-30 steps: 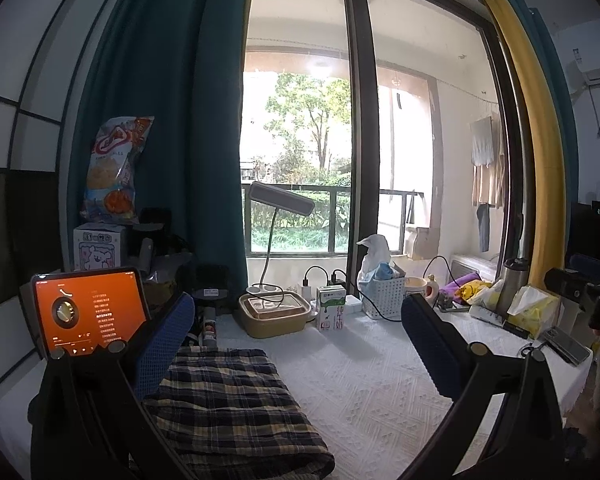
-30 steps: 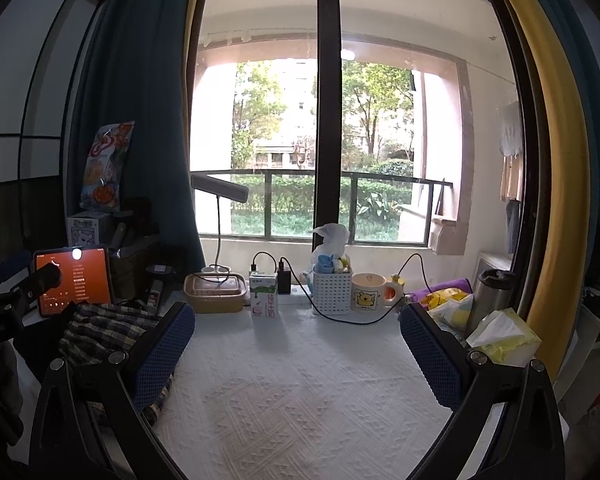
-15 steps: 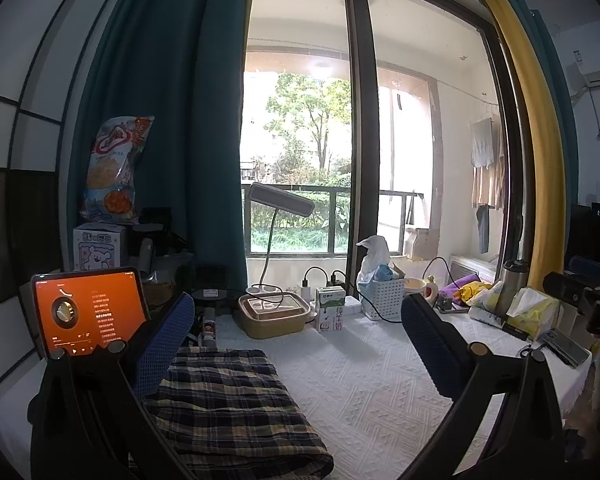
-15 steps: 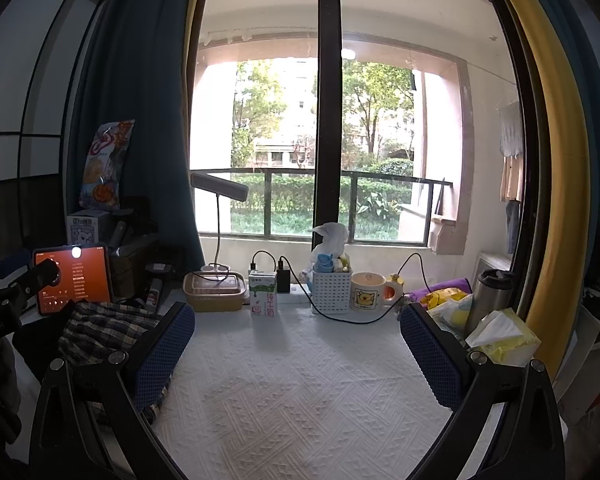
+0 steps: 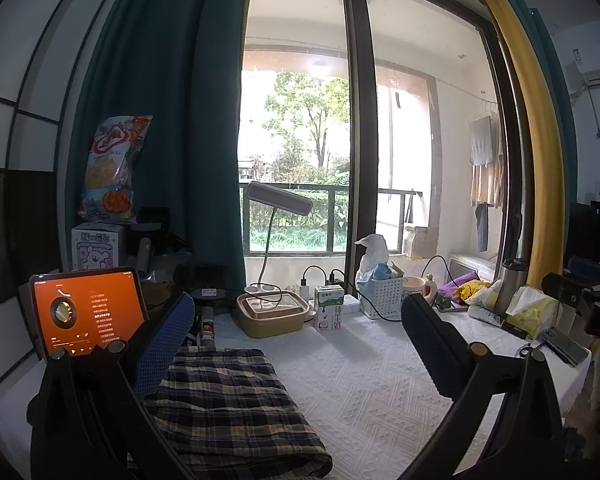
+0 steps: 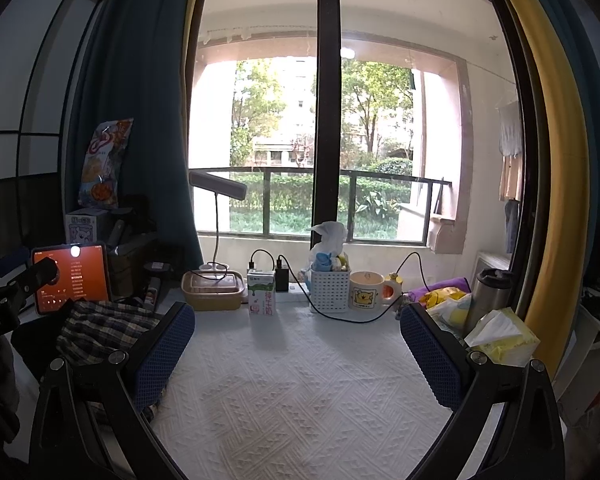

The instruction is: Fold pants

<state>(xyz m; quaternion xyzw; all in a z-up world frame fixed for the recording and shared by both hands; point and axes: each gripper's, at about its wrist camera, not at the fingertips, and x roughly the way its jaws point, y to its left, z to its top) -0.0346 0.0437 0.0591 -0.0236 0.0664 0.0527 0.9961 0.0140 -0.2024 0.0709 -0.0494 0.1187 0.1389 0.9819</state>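
The plaid pants (image 5: 232, 408) lie folded in a compact stack on the white textured tablecloth (image 5: 360, 384), at the left side. My left gripper (image 5: 296, 344) is open and empty, raised above the table, with its left finger over the stack's left edge. In the right wrist view the pants (image 6: 100, 328) show at the left, partly behind the left finger. My right gripper (image 6: 296, 344) is open and empty, held over bare tablecloth (image 6: 292, 392).
An orange-screen tablet (image 5: 86, 312) stands at the far left. Along the window stand a food container (image 5: 272, 314), milk carton (image 5: 329, 307), white basket (image 5: 382, 296), mug (image 6: 368, 290) with cables, a desk lamp (image 5: 278, 200), a steel tumbler (image 6: 490, 292) and tissues (image 6: 500, 336).
Almost nothing has changed. Both grippers stay open and hover in nearly the same place, and the folded pants have not moved.
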